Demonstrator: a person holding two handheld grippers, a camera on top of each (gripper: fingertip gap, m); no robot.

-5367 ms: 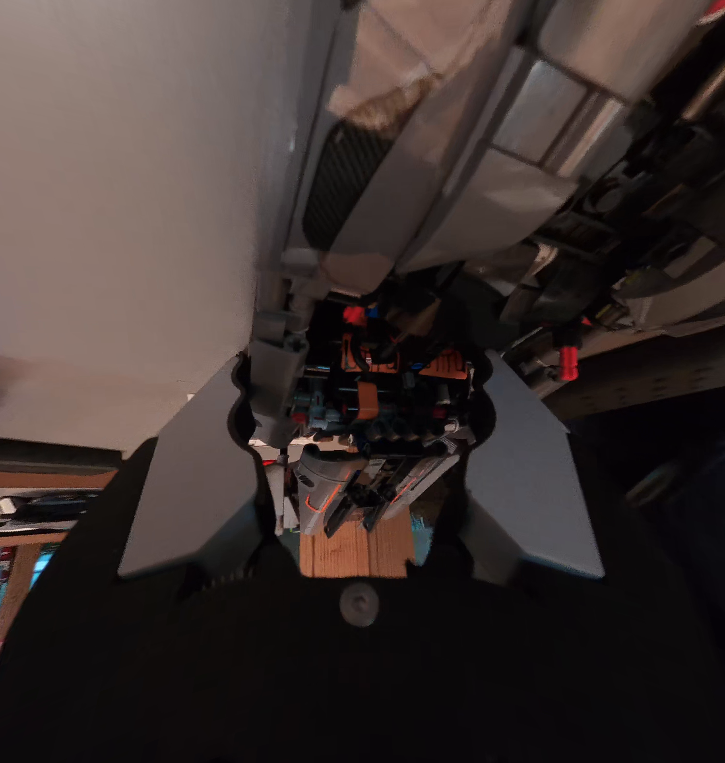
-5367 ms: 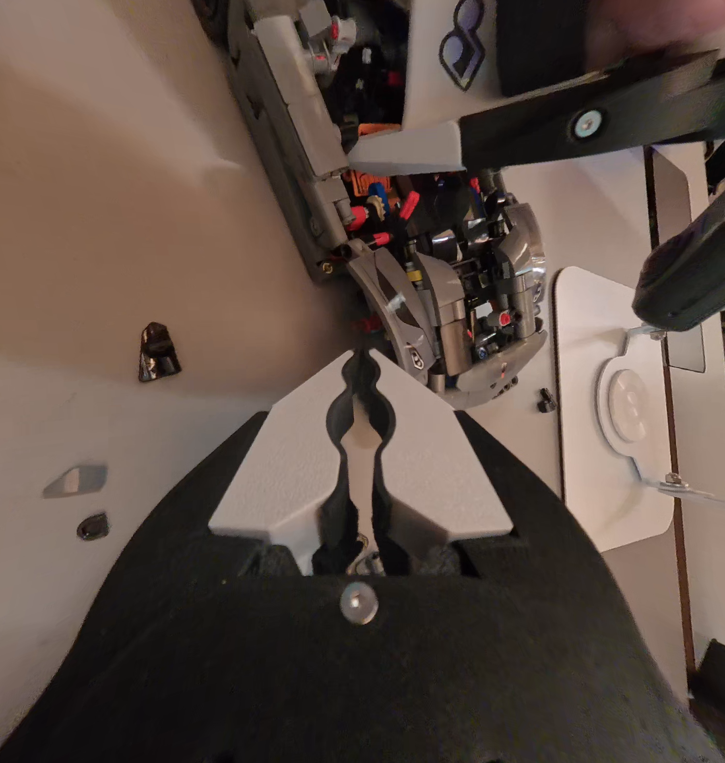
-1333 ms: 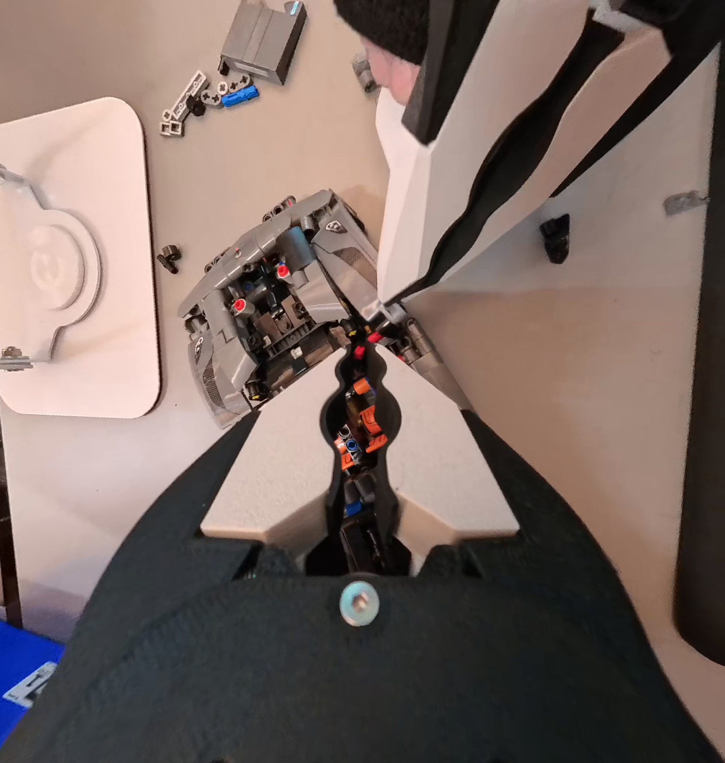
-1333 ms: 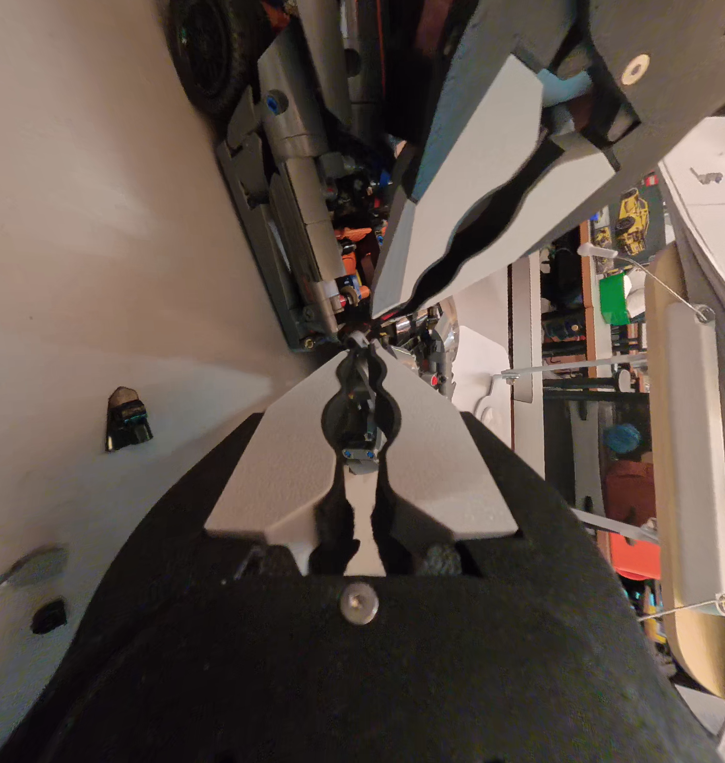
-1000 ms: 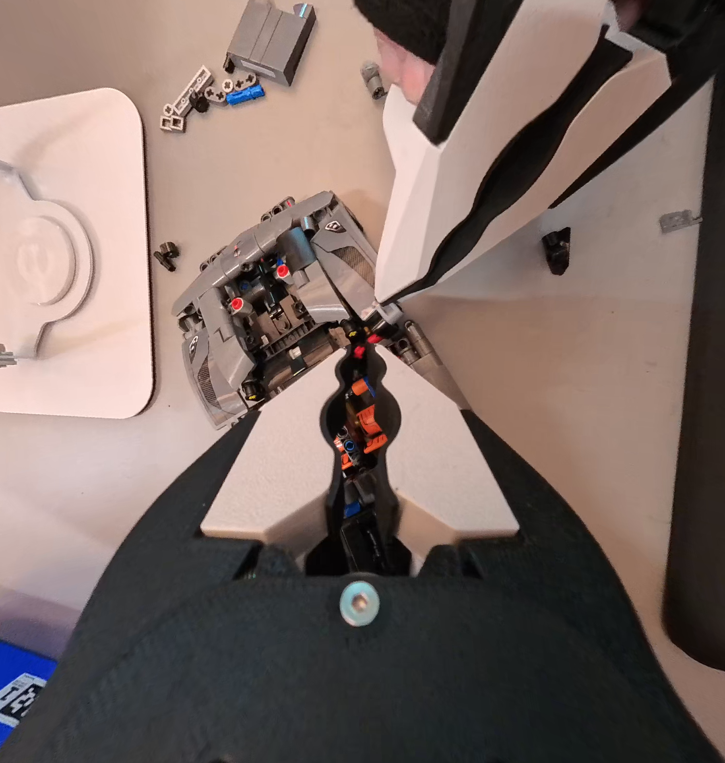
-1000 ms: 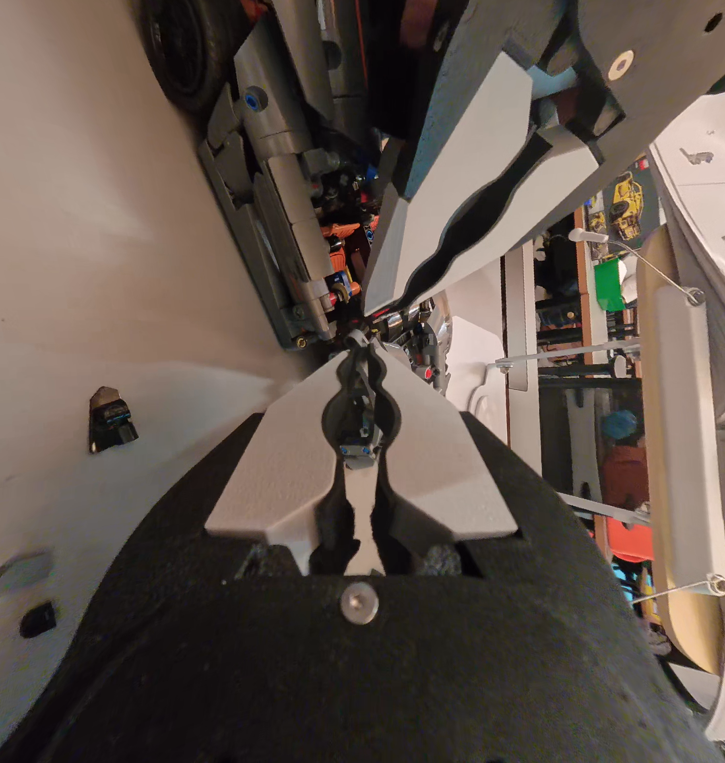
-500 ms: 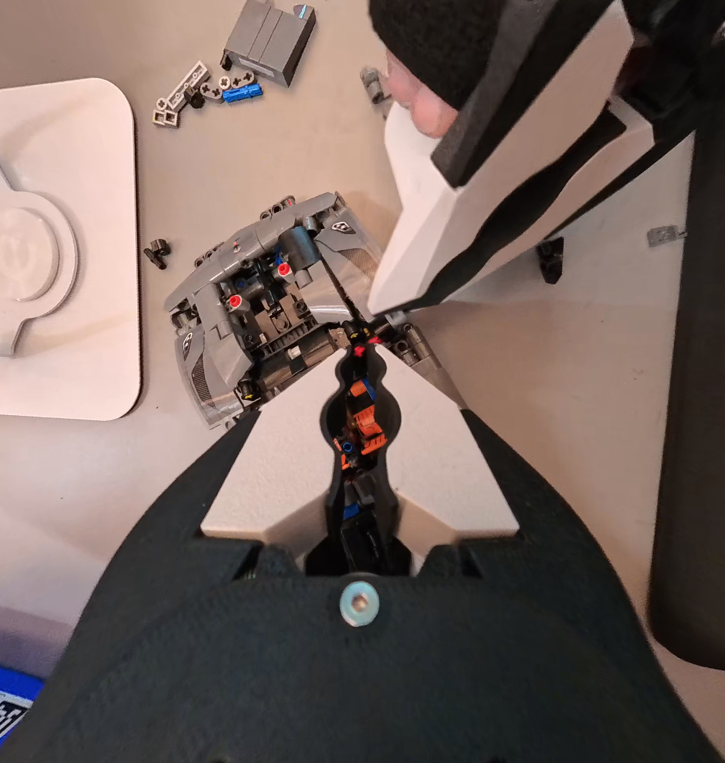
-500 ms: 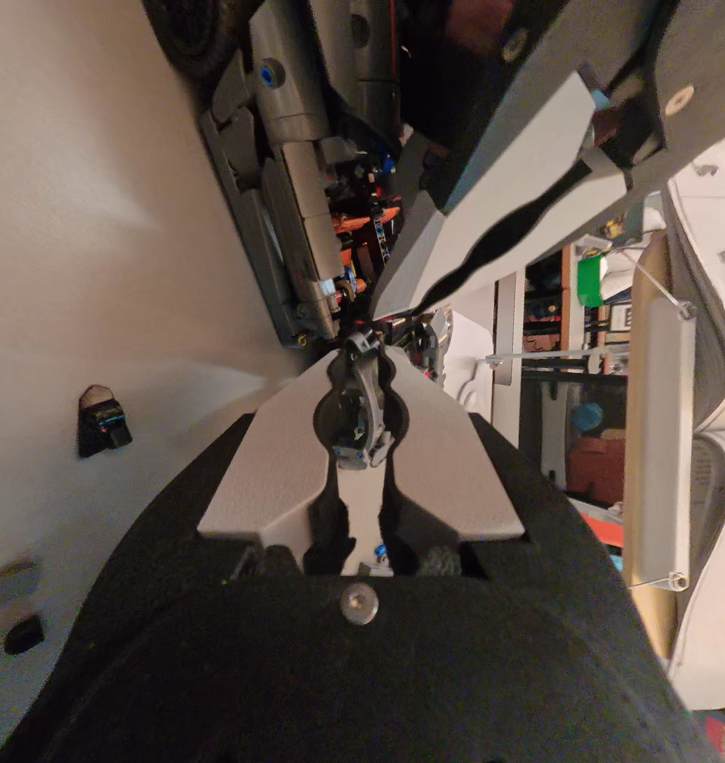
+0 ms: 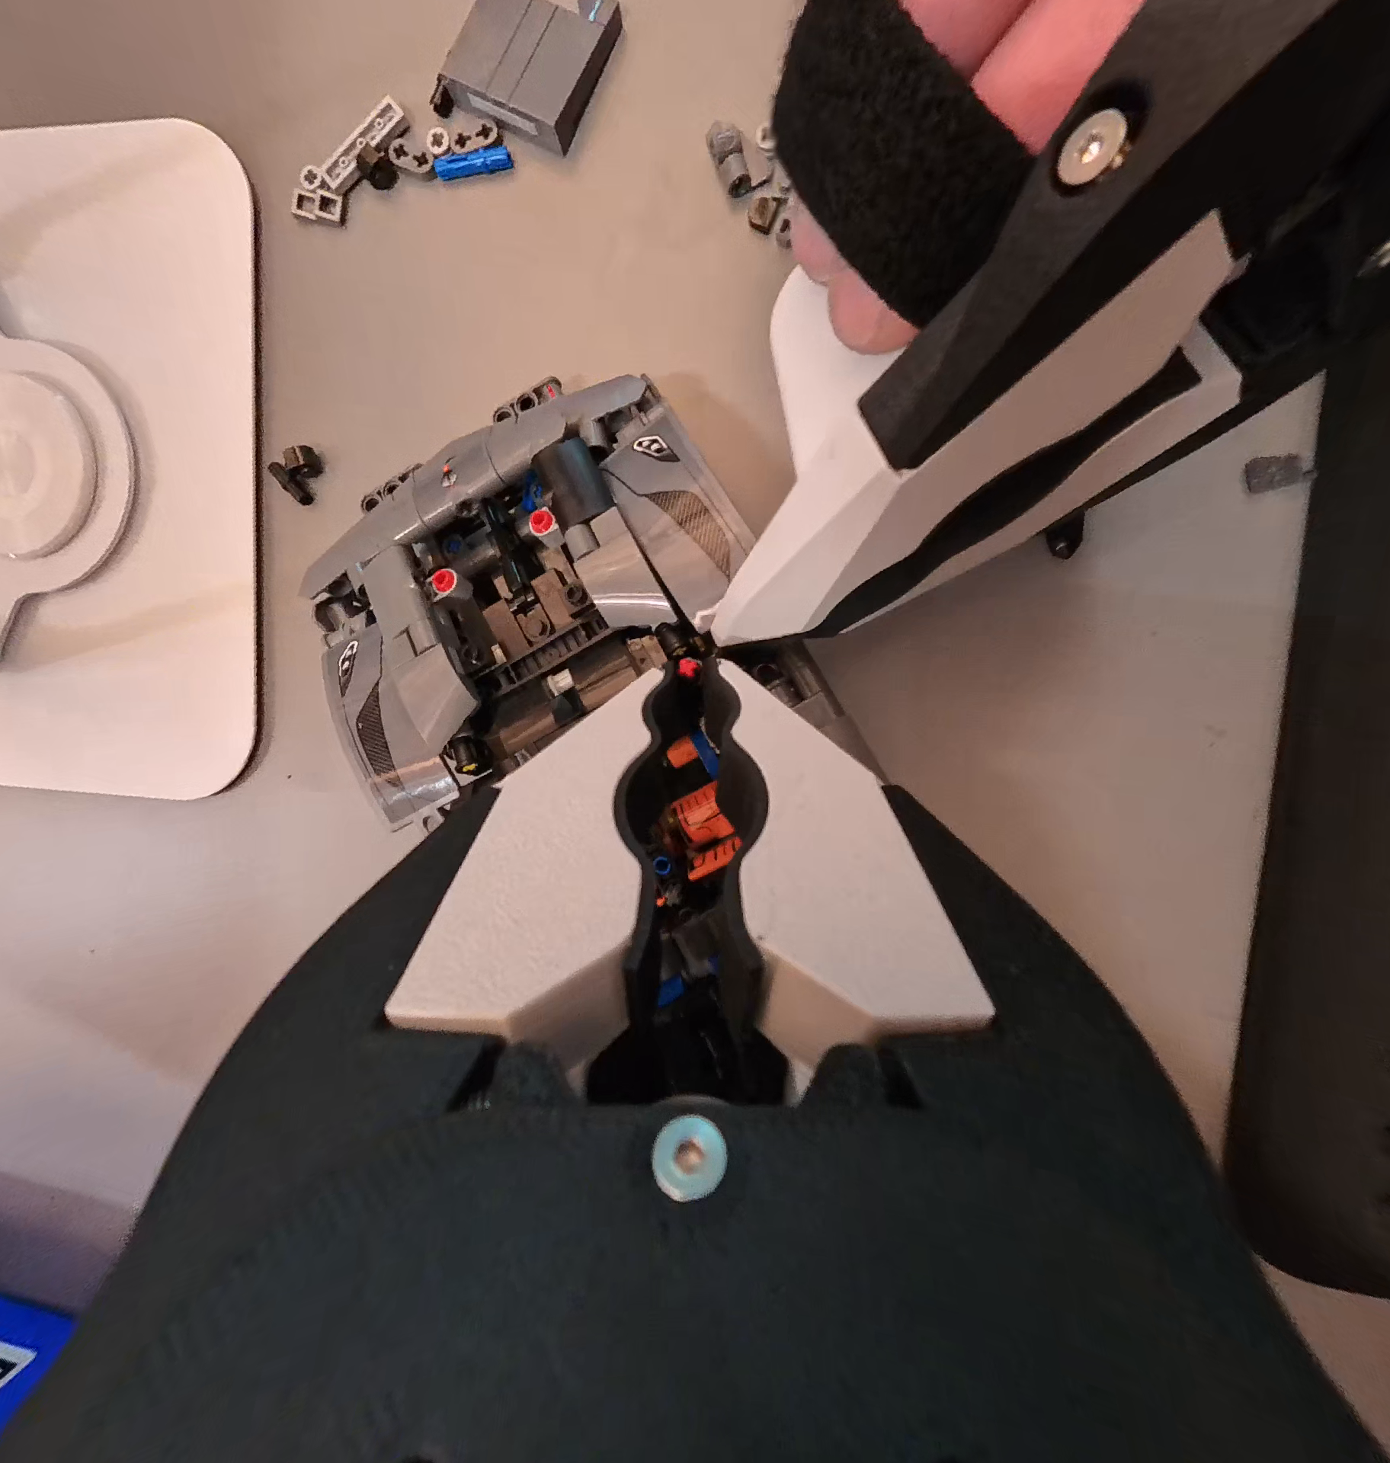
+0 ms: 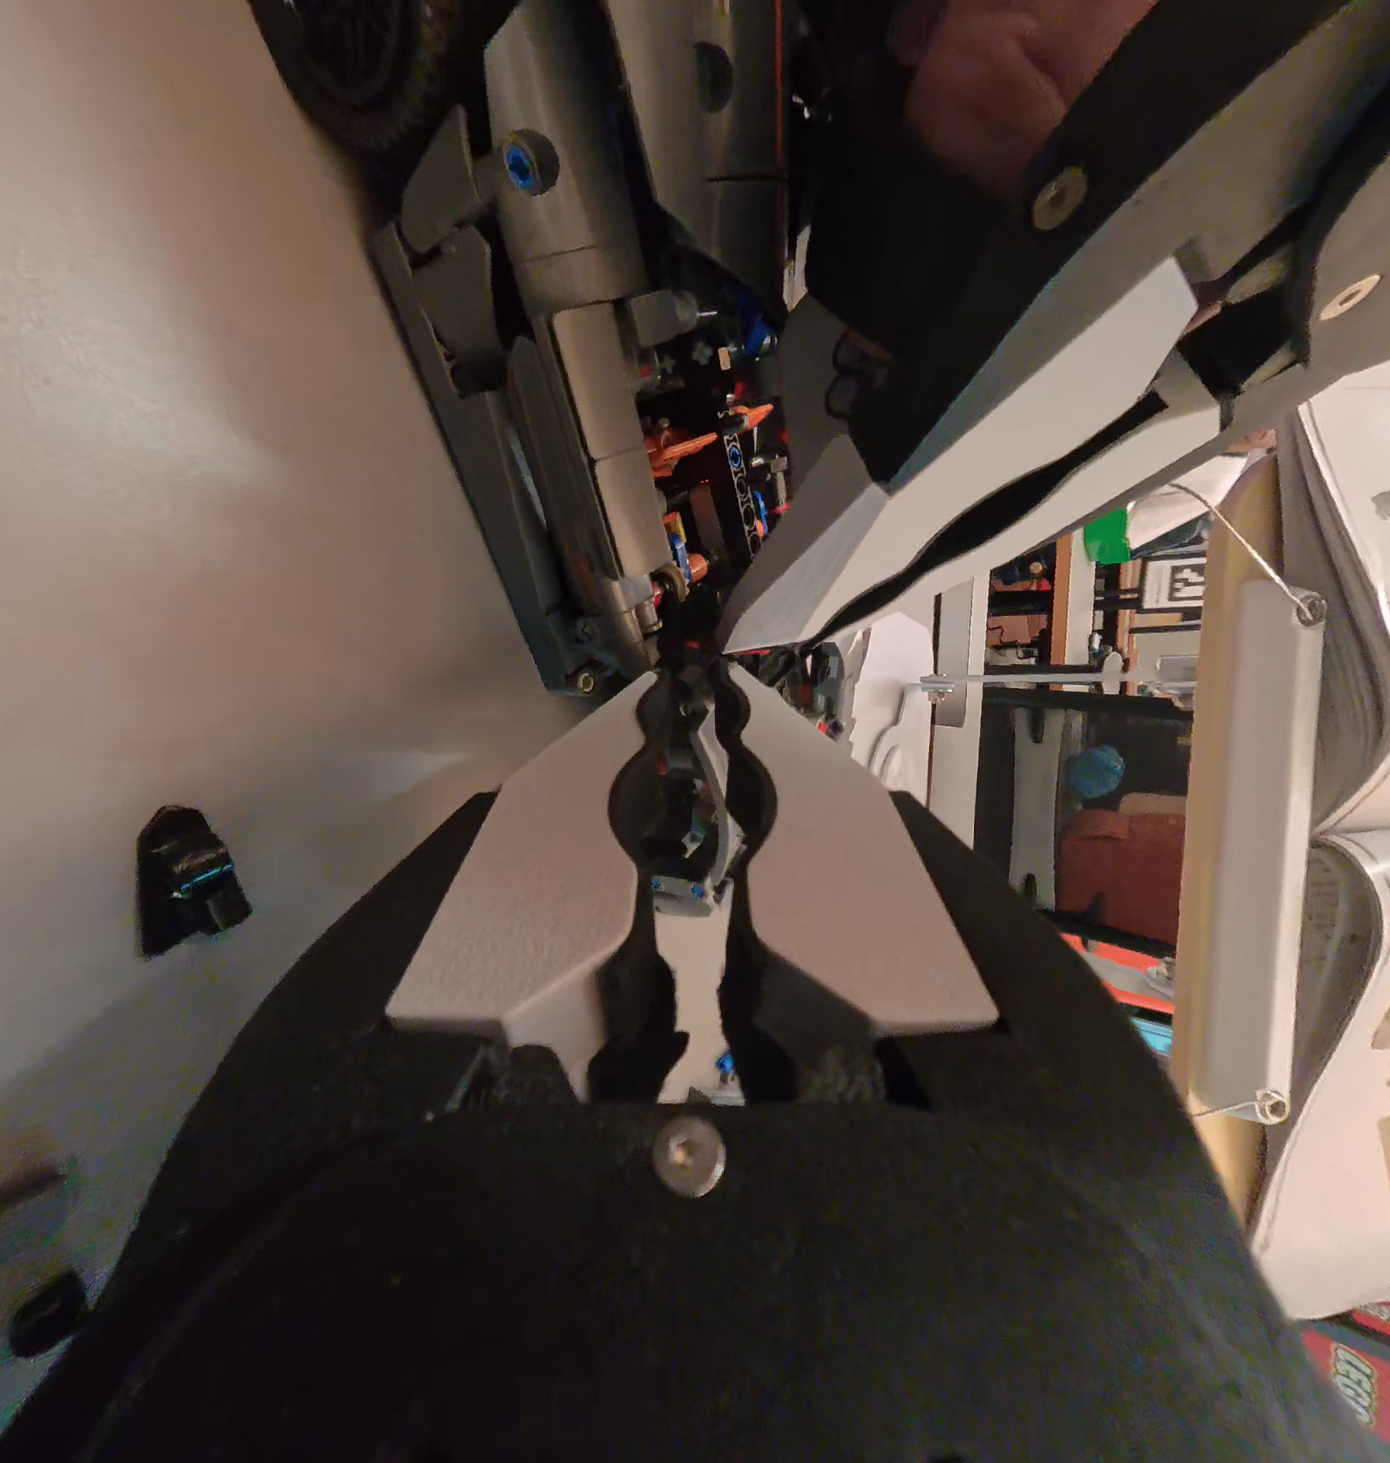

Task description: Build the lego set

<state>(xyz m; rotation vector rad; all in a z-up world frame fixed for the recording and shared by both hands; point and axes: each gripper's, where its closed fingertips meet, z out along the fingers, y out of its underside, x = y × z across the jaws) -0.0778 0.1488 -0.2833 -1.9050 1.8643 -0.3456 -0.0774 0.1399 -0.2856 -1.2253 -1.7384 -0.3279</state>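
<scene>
The grey lego car point(image 9: 510, 475) lies on the beige table, its orange seats showing through the gap in my left fingers. My left gripper point(image 9: 688, 673) points down on the car. It is shut, its tips pinching a small red and black part at the cabin's side. My right gripper point(image 10: 688, 681) is shut on a small grey curved piece point(image 10: 712, 839). Its tips meet the same spot on the car's side point(image 10: 589, 412). Each gripper shows in the other's view, the right one point(image 9: 715, 633) and the left one point(image 10: 727, 643), both coming in from the upper right.
A white pad point(image 9: 161, 475) lies left of the car. A grey block point(image 9: 529, 71), small beams with a blue pin point(image 9: 470, 164) and grey connectors point(image 9: 727, 150) lie beyond it. Black bits point(image 9: 296, 471) point(image 10: 189, 879) lie near the car. A hand point(image 9: 858, 317) holds the right gripper. My left and right fingertips are right by each other. Both grippers' tips are roughly 20 cm from the grey block point(image 9: 529, 71).
Five seconds ago my left gripper was open around the car and my right was empty; now both are shut. Over the last second the right gripper tilted and the grey piece turned in it.
</scene>
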